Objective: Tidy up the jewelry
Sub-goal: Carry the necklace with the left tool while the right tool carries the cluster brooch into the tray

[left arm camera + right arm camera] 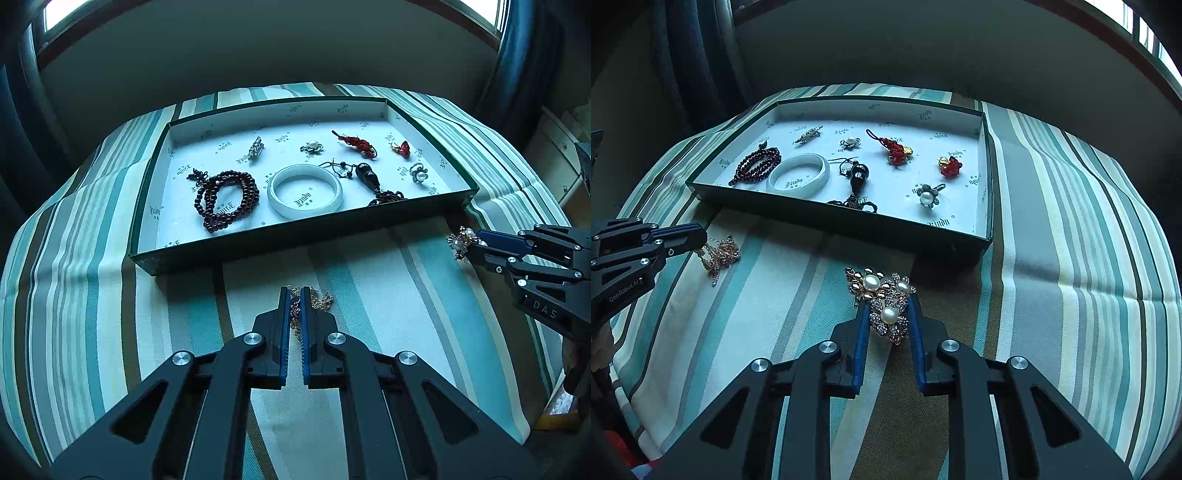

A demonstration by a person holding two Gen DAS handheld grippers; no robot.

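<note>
On the striped table cloth [1052,229], in front of the shallow green box [325,230], the left tongs [294,295] are pinched tight on a tangled gold chain [317,299] that lies on the cloth. The right tongs [886,306] stand narrow, clamped on a pearl brooch [882,299] just outside the box's near wall. Inside the box lie a white bangle [304,191], dark red beads [225,199], red knotted charms [356,142] and a pearl flower ring [926,195], all apart from one another.
</note>
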